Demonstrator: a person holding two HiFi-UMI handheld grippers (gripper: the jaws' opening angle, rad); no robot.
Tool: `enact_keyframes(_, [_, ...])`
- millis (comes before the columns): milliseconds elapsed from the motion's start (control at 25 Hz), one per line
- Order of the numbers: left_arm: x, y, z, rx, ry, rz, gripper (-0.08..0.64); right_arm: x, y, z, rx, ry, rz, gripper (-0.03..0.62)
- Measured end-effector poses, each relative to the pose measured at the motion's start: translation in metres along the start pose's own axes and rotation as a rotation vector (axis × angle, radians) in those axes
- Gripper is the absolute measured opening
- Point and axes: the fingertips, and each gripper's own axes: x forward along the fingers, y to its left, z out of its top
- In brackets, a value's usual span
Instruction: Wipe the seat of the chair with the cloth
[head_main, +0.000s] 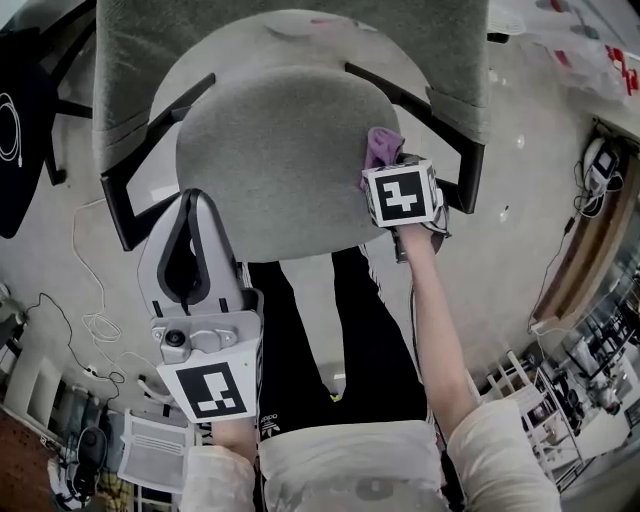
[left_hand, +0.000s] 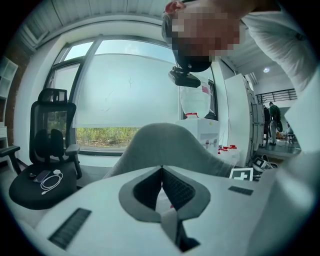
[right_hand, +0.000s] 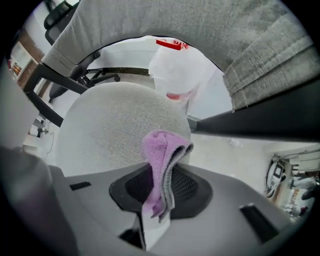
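Observation:
The chair's grey fabric seat (head_main: 275, 160) fills the upper middle of the head view, with its backrest (head_main: 130, 60) behind. A purple cloth (head_main: 381, 146) lies on the seat's right edge, pinched in my right gripper (head_main: 392, 168). The right gripper view has the folded cloth (right_hand: 162, 160) standing up between the jaws, its tip over the seat (right_hand: 115, 127). My left gripper (head_main: 190, 215) is held at the seat's front left edge, jaws shut with nothing between them (left_hand: 161, 172), pointing upward away from the seat.
Black armrests (head_main: 135, 190) (head_main: 455, 150) flank the seat. A person's legs in dark trousers (head_main: 330, 330) stand just before the seat. Cables (head_main: 95, 320) trail on the floor at left. A second black office chair (left_hand: 47, 145) stands by the window.

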Motion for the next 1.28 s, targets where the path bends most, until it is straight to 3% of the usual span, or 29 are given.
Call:
enact_keyframes(280, [-0.008, 0.010, -0.002, 0.006, 0.002, 0.026, 0.014, -0.003, -0.008, -0.002, 0.044, 0.015, -0.097, 0.087])
enact_keyframes(400, [-0.013, 0.021, -0.004, 0.007, 0.009, 0.048, 0.014, -0.010, -0.017, -0.012, 0.080, 0.076, -0.132, 0.087])
enact_keyframes(520, [-0.025, 0.038, -0.010, 0.016, 0.027, 0.102, 0.014, -0.023, -0.013, -0.006, 0.122, 0.052, -0.092, 0.087])
enact_keyframes(680, [-0.046, 0.070, -0.018, 0.008, 0.044, 0.194, 0.014, -0.048, 0.032, 0.024, 0.121, -0.101, 0.069, 0.087])
enact_keyframes(840, [-0.060, 0.095, -0.018, 0.019, 0.051, 0.254, 0.014, -0.059, 0.115, 0.041, 0.025, -0.174, 0.269, 0.087])
enact_keyframes(1000, [-0.071, 0.117, -0.015, 0.027, 0.048, 0.317, 0.014, -0.060, 0.223, 0.035, -0.047, -0.149, 0.542, 0.087])
enact_keyframes(1120, [-0.079, 0.131, -0.014, 0.015, 0.038, 0.351, 0.014, -0.058, 0.293, 0.024, -0.028, -0.104, 0.728, 0.087])
enact_keyframes(1200, [-0.082, 0.136, -0.016, 0.009, 0.040, 0.357, 0.014, -0.052, 0.328, 0.017, 0.013, -0.070, 0.816, 0.087])
enact_keyframes(1280, [-0.084, 0.138, -0.018, 0.005, 0.044, 0.356, 0.014, -0.042, 0.353, 0.009, 0.028, -0.037, 0.850, 0.087])
